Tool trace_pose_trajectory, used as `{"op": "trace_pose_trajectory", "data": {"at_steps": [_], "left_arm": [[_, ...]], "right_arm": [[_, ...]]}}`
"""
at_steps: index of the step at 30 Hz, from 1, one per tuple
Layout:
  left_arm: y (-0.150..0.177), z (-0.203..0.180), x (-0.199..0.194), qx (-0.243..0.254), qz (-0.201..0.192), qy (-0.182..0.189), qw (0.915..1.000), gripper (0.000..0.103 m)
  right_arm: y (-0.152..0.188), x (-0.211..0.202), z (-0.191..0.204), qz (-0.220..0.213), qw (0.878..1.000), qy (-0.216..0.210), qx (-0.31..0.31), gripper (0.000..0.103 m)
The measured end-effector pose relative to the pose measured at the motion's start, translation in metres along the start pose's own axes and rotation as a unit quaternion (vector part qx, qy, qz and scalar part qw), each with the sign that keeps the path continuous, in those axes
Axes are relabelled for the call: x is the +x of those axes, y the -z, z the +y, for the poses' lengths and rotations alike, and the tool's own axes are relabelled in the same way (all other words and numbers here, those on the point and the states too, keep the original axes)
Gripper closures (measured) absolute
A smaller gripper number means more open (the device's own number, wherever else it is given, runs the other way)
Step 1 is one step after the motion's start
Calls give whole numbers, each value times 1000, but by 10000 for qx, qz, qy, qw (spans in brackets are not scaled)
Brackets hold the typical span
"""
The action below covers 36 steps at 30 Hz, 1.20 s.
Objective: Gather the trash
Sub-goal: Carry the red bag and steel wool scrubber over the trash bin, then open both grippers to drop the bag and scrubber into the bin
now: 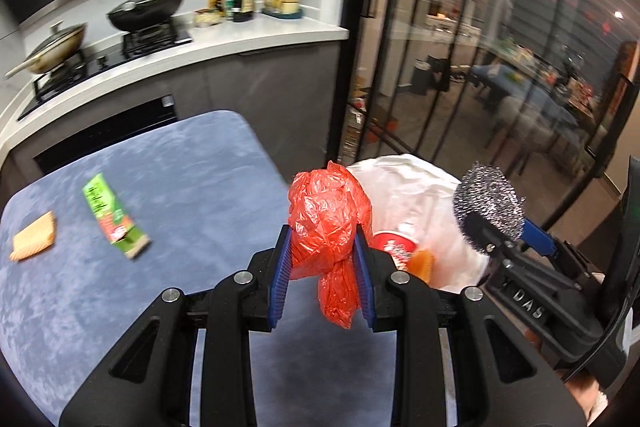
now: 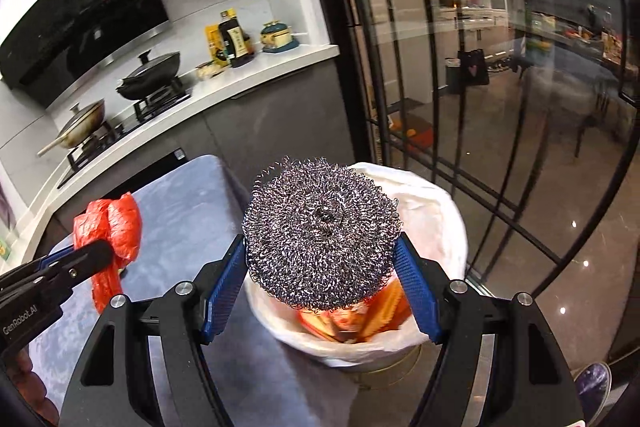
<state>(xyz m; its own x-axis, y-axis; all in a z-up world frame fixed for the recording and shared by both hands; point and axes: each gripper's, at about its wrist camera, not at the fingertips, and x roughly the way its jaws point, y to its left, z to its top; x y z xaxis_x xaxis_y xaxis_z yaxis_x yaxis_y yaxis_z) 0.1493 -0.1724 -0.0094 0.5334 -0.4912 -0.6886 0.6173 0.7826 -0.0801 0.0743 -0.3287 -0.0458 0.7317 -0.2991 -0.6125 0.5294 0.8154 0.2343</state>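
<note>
My left gripper (image 1: 322, 247) is shut on a crumpled red plastic bag (image 1: 328, 215) and holds it above the blue table's right edge, beside the white-lined trash bin (image 1: 420, 187). My right gripper (image 2: 322, 267) is shut on a steel wool scrubber (image 2: 320, 231) and holds it over the bin (image 2: 436, 227), which holds orange and red wrappers (image 2: 352, 319). The scrubber (image 1: 488, 203) and the right gripper also show in the left wrist view. The red bag (image 2: 116, 227) shows in the right wrist view. A green wrapper (image 1: 112, 215) and a tan wafer-like piece (image 1: 34, 237) lie on the table.
The blue table (image 1: 180, 179) stands in front of a kitchen counter (image 1: 240, 43) with pans on a stove and bottles. Glass sliding doors (image 1: 460, 67) stand to the right, behind the bin. A shoe (image 2: 592, 391) shows at the lower right.
</note>
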Motion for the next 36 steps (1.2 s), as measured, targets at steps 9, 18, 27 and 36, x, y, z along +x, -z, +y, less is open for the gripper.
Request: {"op": "trace_pose_trajectory", "data": {"at_steps": [9,18,27,36], "left_arm": [[-9,-41,28,303,137,164,9993,75],[-16,-59,46,447,221,213,9985,74],[-22,-69,60,522,242,208,9981,73],[-25,-64,63,452,226,131,9986,57]], "right_arm": [[-3,9,-26,27,9998,121,164,34],[-7,19,-37,85,9995,183,240,33],[-10,28,-40,115,9993,238,268,32],[-14,32,-42,61,9990,256,354,29]]}}
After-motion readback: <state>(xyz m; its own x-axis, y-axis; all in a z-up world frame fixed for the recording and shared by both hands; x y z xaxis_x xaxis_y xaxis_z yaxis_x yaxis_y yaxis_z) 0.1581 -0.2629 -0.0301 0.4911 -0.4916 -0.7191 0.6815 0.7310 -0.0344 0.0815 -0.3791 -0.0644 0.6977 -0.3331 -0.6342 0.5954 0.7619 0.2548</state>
